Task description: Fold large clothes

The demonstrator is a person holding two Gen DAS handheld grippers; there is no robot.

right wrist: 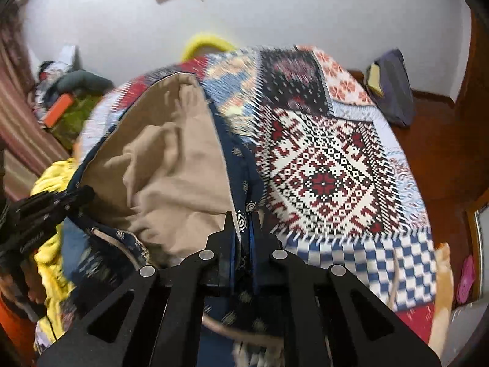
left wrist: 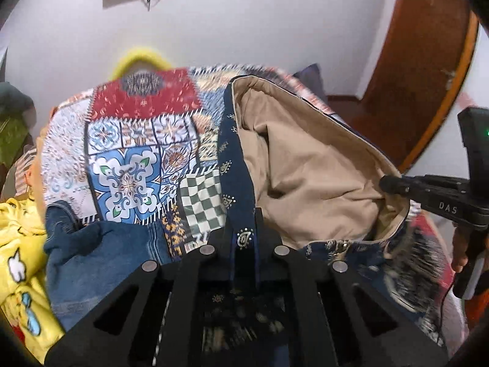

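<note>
A large navy garment with a small white print and a tan lining (left wrist: 308, 165) hangs stretched between my two grippers above a patchwork bedspread (left wrist: 128, 140). My left gripper (left wrist: 244, 229) is shut on its navy edge band (left wrist: 235, 165). My right gripper (right wrist: 244, 229) is shut on the other navy edge (right wrist: 241, 165), the tan lining (right wrist: 165, 165) sagging between. Each gripper shows in the other's view: the right one at the garment's far edge (left wrist: 394, 185), the left one at the left (right wrist: 76, 197).
A folded pair of blue jeans (left wrist: 101, 257) and a yellow printed garment (left wrist: 21, 244) lie on the bedspread (right wrist: 330, 165). A dark bag (right wrist: 394, 85) sits at the far bed corner. A wooden door (left wrist: 428, 61) and white wall stand behind.
</note>
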